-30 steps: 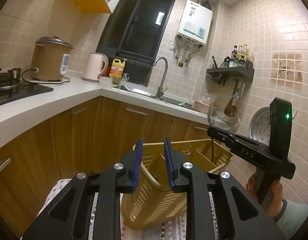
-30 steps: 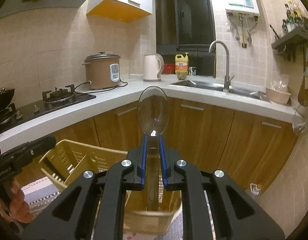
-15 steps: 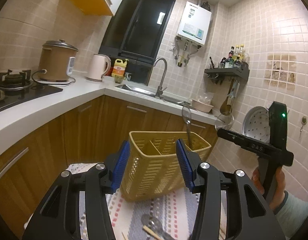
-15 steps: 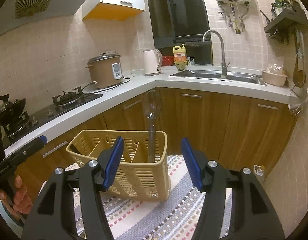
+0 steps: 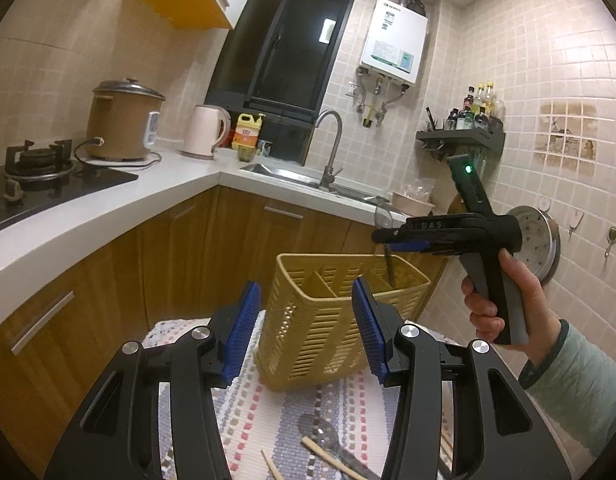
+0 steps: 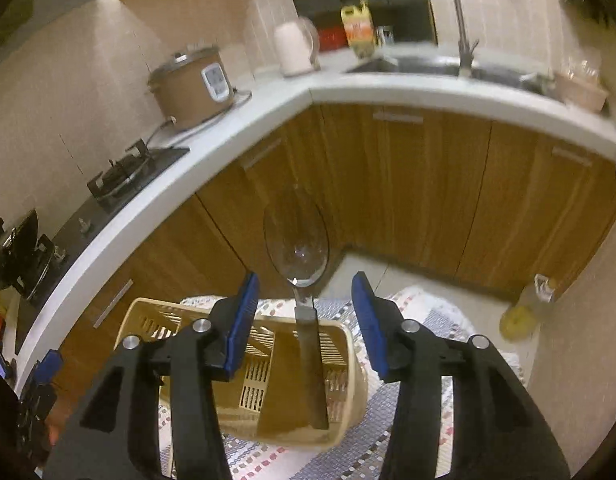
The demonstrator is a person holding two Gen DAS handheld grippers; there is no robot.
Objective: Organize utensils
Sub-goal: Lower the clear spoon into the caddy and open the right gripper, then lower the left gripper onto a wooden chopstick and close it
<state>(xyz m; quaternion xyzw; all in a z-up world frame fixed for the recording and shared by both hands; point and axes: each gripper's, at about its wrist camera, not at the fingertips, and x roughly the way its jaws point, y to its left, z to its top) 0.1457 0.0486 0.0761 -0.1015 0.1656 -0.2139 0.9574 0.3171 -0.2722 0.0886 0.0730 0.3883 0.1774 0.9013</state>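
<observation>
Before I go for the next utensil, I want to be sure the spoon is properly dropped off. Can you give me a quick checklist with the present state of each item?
1. Spoon stands in the yellow caddy, bowl end up: ok.
2. Right gripper is off the spoon; its jaws, which have just been closing a little, stand apart on either side of the handle without touching it: ok.
3. Left gripper holds nothing, jaws apart: ok.
4. Caddy stands upright on the striped mat: ok.
5. More utensils wait on the mat, a second spoon and chopsticks: ok.
6. Spoon settled and will not tip over: cannot tell.
</observation>
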